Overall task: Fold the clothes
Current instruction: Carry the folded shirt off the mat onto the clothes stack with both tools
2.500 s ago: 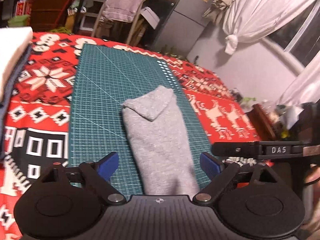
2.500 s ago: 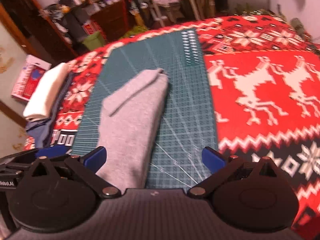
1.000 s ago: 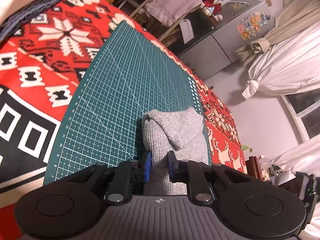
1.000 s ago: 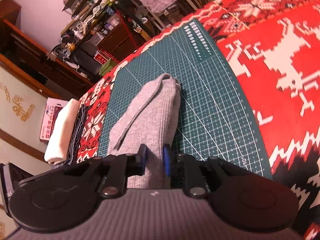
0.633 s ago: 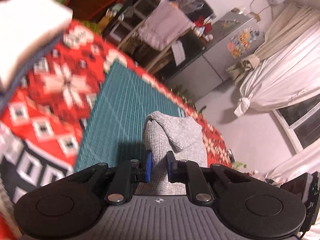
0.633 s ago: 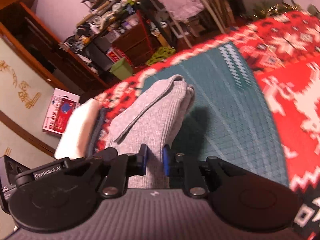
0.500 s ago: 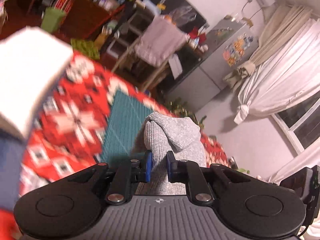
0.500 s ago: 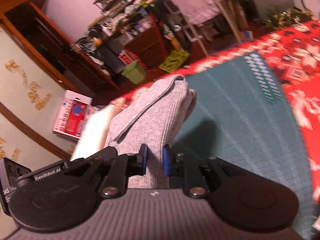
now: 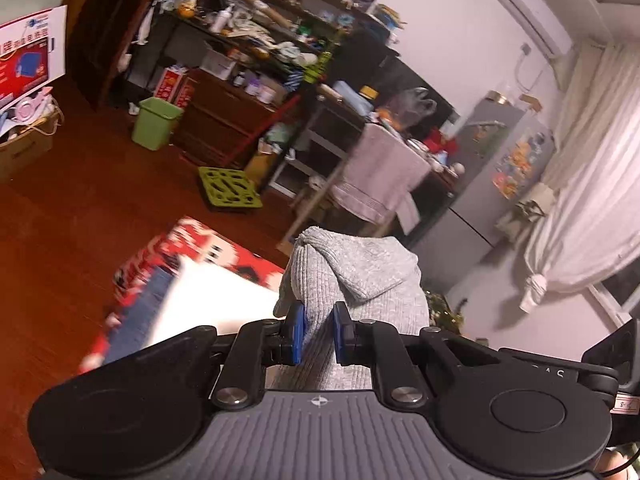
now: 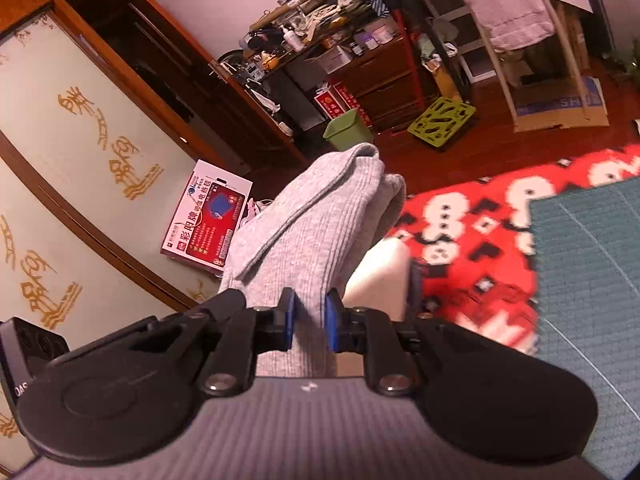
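Lifted clear of the green gridded cutting mat (image 10: 592, 280) where it lay a moment ago, the folded grey ribbed knit garment (image 9: 352, 276) now hangs in the air, carried leftward over a stack of folded clothes topped by a white piece (image 9: 216, 300). The left gripper (image 9: 318, 334) has its blue-padded jaws closed tight on the garment's near edge; the right gripper (image 10: 308, 326) pinches the same edge, jaws almost together. Below, a red, white and black patterned cloth (image 10: 472, 240) covers the desk. Beyond stand cluttered dark wooden shelves (image 9: 248, 52), a green plastic bin (image 10: 348, 130) and a towel-draped rack (image 9: 376, 176) on the reddish wooden floor (image 9: 80, 216).
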The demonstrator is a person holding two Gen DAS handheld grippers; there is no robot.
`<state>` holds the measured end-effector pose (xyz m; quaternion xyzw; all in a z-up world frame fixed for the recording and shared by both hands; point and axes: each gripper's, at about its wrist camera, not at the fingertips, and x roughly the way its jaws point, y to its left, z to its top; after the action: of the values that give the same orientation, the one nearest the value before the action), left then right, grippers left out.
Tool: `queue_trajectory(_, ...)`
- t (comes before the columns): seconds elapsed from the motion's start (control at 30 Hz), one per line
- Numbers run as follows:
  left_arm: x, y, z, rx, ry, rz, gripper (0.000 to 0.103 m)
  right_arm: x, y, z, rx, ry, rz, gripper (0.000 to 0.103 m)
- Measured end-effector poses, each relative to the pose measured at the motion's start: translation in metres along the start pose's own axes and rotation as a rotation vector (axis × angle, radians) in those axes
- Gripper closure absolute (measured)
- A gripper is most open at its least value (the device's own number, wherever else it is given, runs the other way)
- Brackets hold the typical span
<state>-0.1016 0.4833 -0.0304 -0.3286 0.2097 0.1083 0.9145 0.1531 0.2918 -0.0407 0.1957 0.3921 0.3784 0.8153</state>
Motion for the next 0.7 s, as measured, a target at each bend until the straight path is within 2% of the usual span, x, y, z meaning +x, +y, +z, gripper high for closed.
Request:
queue_trajectory(0.13, 0.015, 0.025, 0.015, -0.03, 0.034, 0.04, 0.089, 0.042, 0.011, 0.005, 0.023, 0.034, -0.015, 0.086)
queue_trajectory(0.33, 0.042, 0.05, 0.022, -0.03, 0.1, 0.078, 0.089, 0.086, -0.002, 0.001, 0.033, 0.078, -0.061, 0.086)
queue_trajectory(0.53, 0.06, 0.067, 0.017, -0.048, 0.142, 0.103, 0.089, 0.115, -0.024, -0.005, 0.031, 0.107, -0.092, 0.086)
queue_trajectory(0.7, 0.069, 0.075, 0.015, -0.063, 0.156, 0.115, 0.089, 0.131, -0.038, -0.006, 0.047, 0.119, -0.084, 0.085)
